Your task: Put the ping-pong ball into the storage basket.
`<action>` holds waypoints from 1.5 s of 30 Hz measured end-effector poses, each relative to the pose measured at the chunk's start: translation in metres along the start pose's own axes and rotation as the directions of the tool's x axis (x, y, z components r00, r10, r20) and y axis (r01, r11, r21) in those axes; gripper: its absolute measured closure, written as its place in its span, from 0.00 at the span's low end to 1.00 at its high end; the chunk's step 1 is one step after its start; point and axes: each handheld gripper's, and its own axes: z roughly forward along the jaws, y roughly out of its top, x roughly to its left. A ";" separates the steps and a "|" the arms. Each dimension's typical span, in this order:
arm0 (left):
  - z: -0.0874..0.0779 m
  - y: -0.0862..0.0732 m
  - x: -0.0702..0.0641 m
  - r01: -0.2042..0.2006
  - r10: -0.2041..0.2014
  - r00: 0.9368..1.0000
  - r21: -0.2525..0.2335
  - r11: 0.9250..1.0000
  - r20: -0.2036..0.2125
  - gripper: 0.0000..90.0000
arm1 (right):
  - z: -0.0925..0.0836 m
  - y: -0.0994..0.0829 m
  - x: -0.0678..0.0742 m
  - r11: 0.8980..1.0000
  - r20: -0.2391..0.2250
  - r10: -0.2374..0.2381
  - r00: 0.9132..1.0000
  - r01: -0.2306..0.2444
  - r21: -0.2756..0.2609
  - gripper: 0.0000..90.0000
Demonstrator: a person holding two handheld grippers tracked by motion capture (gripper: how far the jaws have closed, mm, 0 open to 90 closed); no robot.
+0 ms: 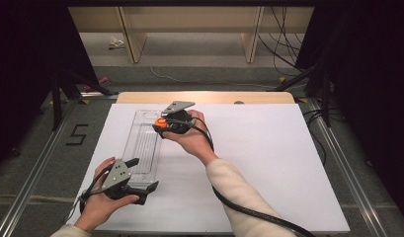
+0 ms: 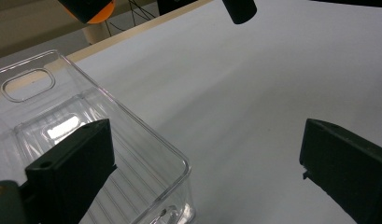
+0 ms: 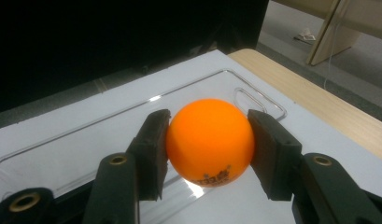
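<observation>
An orange ball [image 3: 209, 140] is pinched between the two black pads of my right gripper [image 3: 209, 144], which is shut on it. In the high view the right gripper [image 1: 162, 123] holds the ball [image 1: 161, 122] over the far end of a clear plastic tray [image 1: 142, 143] lying lengthwise on the white table. My left gripper [image 1: 140, 178] stands open at the tray's near end; its jaws straddle the tray's near right corner [image 2: 179, 158], one jaw over the tray, the other over bare table. The orange ball [image 2: 102, 9] peeks in at the top of the left gripper view.
The white sheet [image 1: 268, 158] covers the table, with a wooden edge [image 1: 204, 97] at the far side. Black cable [image 1: 249, 210] trails from the right gripper along the sleeve. Metal rails [image 1: 36, 163] and dark curtains flank the table.
</observation>
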 end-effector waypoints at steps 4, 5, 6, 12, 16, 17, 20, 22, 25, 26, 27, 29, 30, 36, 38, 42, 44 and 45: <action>0.000 0.000 0.000 -0.003 0.003 1.000 -0.001 1.000 -0.001 0.03 | 0.004 0.003 0.003 1.000 -0.007 0.003 1.000 -0.003 -0.004 0.57; 0.000 0.000 0.000 -0.003 0.003 1.000 -0.001 1.000 -0.001 0.03 | 0.005 0.003 0.003 1.000 -0.008 0.004 1.000 -0.004 -0.006 0.57; 0.000 0.000 0.000 -0.001 0.001 1.000 0.000 1.000 0.001 0.03 | 0.006 0.003 0.004 1.000 -0.011 0.006 1.000 -0.006 -0.004 0.57; 0.000 0.000 0.000 -0.005 0.005 1.000 -0.001 1.000 0.000 0.03 | 0.010 0.004 0.006 1.000 -0.014 -0.002 1.000 0.002 0.003 0.57; 0.000 0.000 0.000 -0.003 0.003 1.000 0.000 1.000 0.002 0.03 | 0.012 0.005 0.007 1.000 -0.017 0.000 1.000 0.000 0.003 0.57; -0.001 0.000 0.000 -0.003 0.003 1.000 0.000 1.000 0.001 0.03 | 0.013 0.005 0.008 1.000 -0.017 0.000 1.000 0.000 0.001 0.57; -0.001 0.000 0.000 -0.006 0.006 1.000 -0.001 1.000 0.000 0.03 | 0.014 0.006 0.009 1.000 -0.021 -0.001 1.000 0.001 0.004 0.57; -0.001 0.000 0.000 -0.002 0.002 1.000 -0.001 1.000 0.001 0.03 | 0.015 0.006 0.009 1.000 -0.021 -0.002 1.000 0.002 0.002 0.57; -0.001 0.000 0.000 -0.001 0.001 1.000 -0.002 1.000 0.002 0.03 | 0.017 0.007 0.011 1.000 -0.022 0.001 1.000 -0.001 0.001 0.57; -0.001 0.000 0.000 -0.002 0.002 1.000 -0.002 1.000 0.002 0.03 | 0.017 0.008 0.011 1.000 -0.025 -0.003 1.000 0.003 0.003 0.57; -0.001 0.000 0.000 -0.002 0.002 1.000 -0.002 1.000 0.002 0.03 | 0.018 0.008 0.011 1.000 -0.024 -0.002 1.000 0.002 0.003 0.57; -0.001 0.000 0.000 -0.003 0.003 1.000 -0.002 1.000 0.002 0.03 | 0.018 0.008 0.011 1.000 -0.026 -0.002 1.000 0.002 0.004 0.57; -0.001 0.000 0.000 -0.006 0.006 1.000 -0.001 1.000 0.001 0.03 | 0.019 0.008 0.011 1.000 -0.026 -0.004 1.000 0.004 0.004 0.57; -0.001 0.000 0.000 -0.004 0.004 1.000 -0.002 1.000 0.001 0.03 | 0.021 0.009 0.011 1.000 -0.026 -0.002 1.000 0.002 0.005 0.57; -0.001 0.000 0.000 -0.007 0.007 1.000 -0.001 1.000 0.000 0.03 | 0.021 0.009 0.012 1.000 -0.025 -0.001 1.000 0.001 0.005 0.57; -0.001 0.000 0.000 -0.007 0.007 1.000 -0.002 1.000 0.001 0.03 | 0.023 0.010 0.013 1.000 -0.028 -0.001 1.000 0.002 0.009 0.57; -0.001 0.000 0.000 -0.007 0.007 1.000 -0.002 1.000 0.001 0.03 | 0.025 0.010 0.013 1.000 -0.028 -0.003 1.000 0.003 0.008 0.57; -0.001 0.000 0.000 -0.005 0.005 1.000 -0.002 1.000 0.002 0.03 | 0.025 0.010 0.013 1.000 -0.029 -0.003 1.000 0.003 0.010 0.57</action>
